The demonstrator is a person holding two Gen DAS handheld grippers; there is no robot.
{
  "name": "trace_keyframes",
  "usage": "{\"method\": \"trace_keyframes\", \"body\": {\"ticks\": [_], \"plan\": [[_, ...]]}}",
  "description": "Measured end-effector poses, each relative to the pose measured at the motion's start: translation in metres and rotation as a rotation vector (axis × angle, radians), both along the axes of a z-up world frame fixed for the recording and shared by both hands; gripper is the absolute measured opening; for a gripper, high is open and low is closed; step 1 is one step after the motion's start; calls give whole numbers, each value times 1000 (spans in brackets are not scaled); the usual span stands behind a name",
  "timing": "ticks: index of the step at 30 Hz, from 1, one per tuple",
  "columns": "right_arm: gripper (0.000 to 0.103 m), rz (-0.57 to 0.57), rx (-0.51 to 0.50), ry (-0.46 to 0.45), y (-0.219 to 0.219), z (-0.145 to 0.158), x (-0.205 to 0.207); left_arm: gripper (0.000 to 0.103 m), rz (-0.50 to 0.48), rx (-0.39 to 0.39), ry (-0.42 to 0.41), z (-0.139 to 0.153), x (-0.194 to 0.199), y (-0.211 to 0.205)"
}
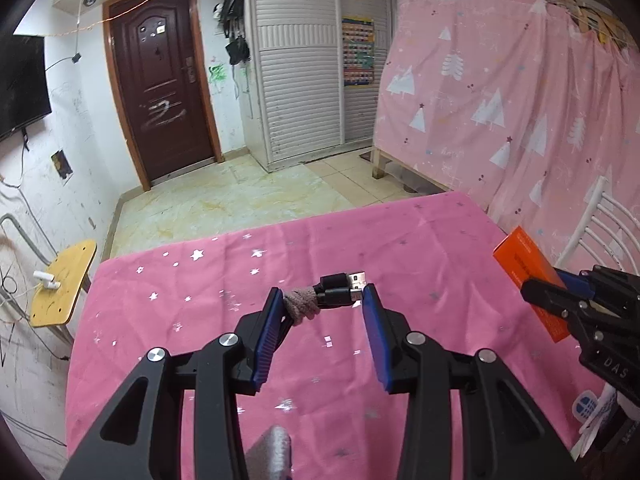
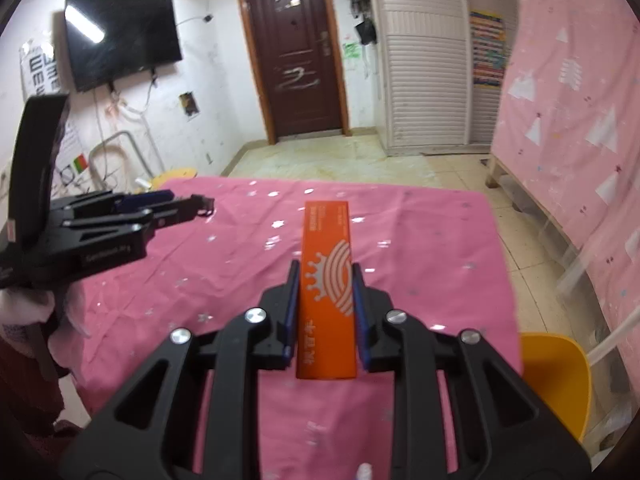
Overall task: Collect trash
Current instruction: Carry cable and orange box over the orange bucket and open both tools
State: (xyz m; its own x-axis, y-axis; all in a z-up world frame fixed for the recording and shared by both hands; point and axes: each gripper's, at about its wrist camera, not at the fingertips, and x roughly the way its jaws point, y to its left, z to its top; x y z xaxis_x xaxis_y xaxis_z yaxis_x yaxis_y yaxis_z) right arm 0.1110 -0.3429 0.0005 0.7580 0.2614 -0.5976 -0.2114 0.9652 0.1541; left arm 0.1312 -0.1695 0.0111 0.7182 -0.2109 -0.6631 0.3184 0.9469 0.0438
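Left gripper [image 1: 324, 298], lower centre of frame, is spread moderately, pinching a bundled USB cable [image 1: 334, 292] crosswise above the pink tablecloth [image 1: 420, 248]. Right gripper [image 2: 325, 276] clamps an orange box [image 2: 329, 272] upright at frame centre, jaws narrowly set.

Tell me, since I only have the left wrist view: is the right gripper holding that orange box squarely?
Observer: Yes. The right gripper has a pad on each long side of the box, which points straight ahead.
Operator: Anything beside the table on that side?
Observer: A yellow chair stands at the right edge of the table.
Operator: How does my cable look from there?
Observer: The end of the cable pokes out past the tip of the left gripper, above the cloth.
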Motion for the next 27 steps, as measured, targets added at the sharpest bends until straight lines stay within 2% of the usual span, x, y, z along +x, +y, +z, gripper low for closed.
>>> {"method": "trace_keyframes", "body": {"ticks": [7, 16, 27], "plan": [[22, -130, 46, -39, -64, 2, -19, 33, -89, 26, -13, 6, -13, -60], [22, -279, 60, -39, -131, -10, -42, 33, -236, 4, -10, 9, -36, -130], [22, -396, 98, 21, -192, -49, -47, 33, -349, -31, 30, 6, -45, -198]]}}
